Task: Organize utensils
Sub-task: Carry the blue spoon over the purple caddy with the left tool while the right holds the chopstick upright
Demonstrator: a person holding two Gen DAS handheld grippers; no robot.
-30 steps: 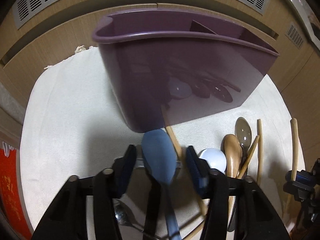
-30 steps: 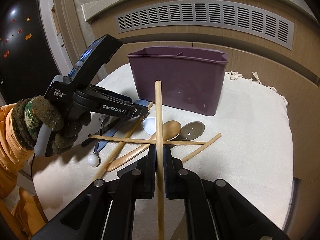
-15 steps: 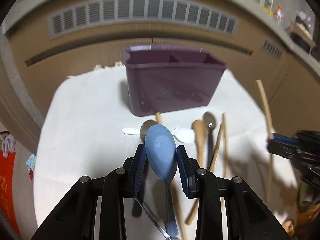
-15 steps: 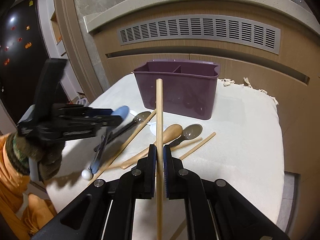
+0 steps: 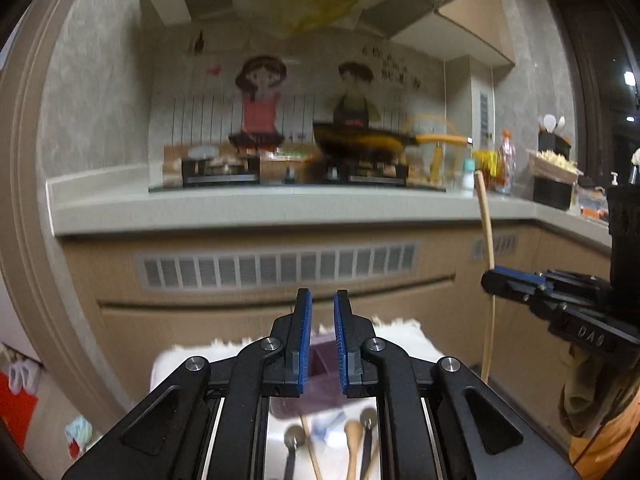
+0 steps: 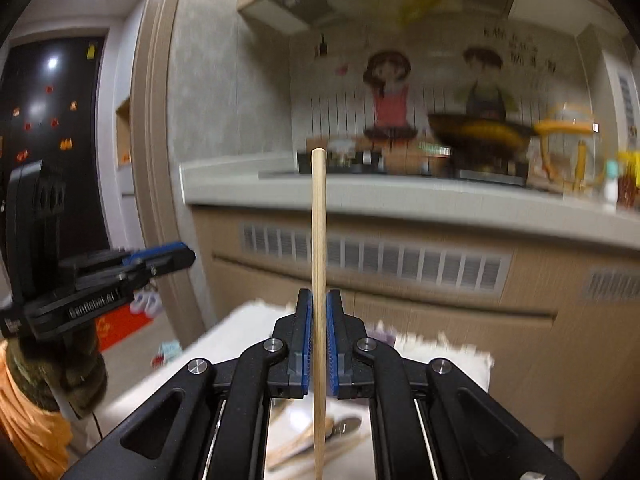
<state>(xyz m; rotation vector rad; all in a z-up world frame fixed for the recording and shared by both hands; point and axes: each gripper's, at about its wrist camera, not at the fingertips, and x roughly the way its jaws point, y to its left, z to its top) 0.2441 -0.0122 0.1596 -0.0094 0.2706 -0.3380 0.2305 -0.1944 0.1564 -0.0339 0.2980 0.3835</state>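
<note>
My left gripper (image 5: 320,296) is raised above the table and points at the cabinet front. Its jaws are closing, a narrow gap remains, and nothing is between the blue pads. Through that gap I see the purple utensil bin (image 5: 322,356) on the white cloth (image 5: 400,332). A wooden spoon (image 5: 352,440), metal spoons (image 5: 294,438) and a pale blue piece (image 5: 332,432) lie below. My right gripper (image 6: 319,300) is shut on a long wooden chopstick (image 6: 319,240) that stands upright. From the left wrist view, the right gripper (image 5: 494,280) and its chopstick (image 5: 486,220) are at the right.
A grey countertop (image 5: 256,208) with a stove and a dark pan (image 5: 360,140) runs across the back. Below it is a cabinet front with a vent grille (image 5: 276,268). A gloved hand (image 6: 60,368) with an orange sleeve holds the left gripper (image 6: 188,254).
Both grippers have risen and tilted up from the table toward the counter. The blue spoon is gone from between the left jaws, which have narrowed. The right still holds the chopstick.
</note>
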